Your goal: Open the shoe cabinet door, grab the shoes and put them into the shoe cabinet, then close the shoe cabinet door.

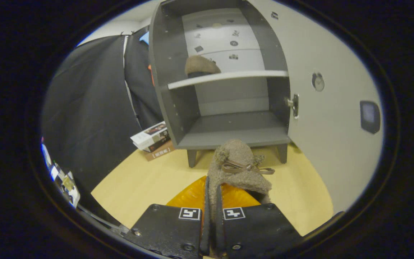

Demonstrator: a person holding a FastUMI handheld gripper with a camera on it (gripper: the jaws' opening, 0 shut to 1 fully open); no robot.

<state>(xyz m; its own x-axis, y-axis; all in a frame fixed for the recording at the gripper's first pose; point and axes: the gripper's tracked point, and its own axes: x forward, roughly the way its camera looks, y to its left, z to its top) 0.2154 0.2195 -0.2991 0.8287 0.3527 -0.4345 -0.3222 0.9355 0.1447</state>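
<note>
Nearest the camera, the claw (211, 201) has its two black fingers (171, 226) pressed nearly together, pinching the heel edge of a fuzzy tan slipper-style shoe with a brown ribbon bow (239, 165). That held shoe stretches forward from the fingertips, its toe pointing toward the cabinet, the bow lying across its top. Beneath it, just ahead of the fingers, sits an orange glossy rounded object (192, 194) (what it is cannot be told from here), resting on the pale yellow wooden floor (138, 183).

Beyond the shoe stands the grey open-fronted shoe cabinet on short legs (178, 108), its bottom compartment bare. A light grey shelf board (228, 76) divides it, and on that shelf, toward the left, rests a second fuzzy tan shoe (200, 65). To the right of the cabinet swings the white cabinet door (329, 118), standing wide open, with a metal hinge (294, 105) at its inner edge and a round fitting (317, 81) a little farther out.

Left of the cabinet's legs, on the floor, lies a small stack of books (153, 140) against the black cloth wall (92, 115).
</note>
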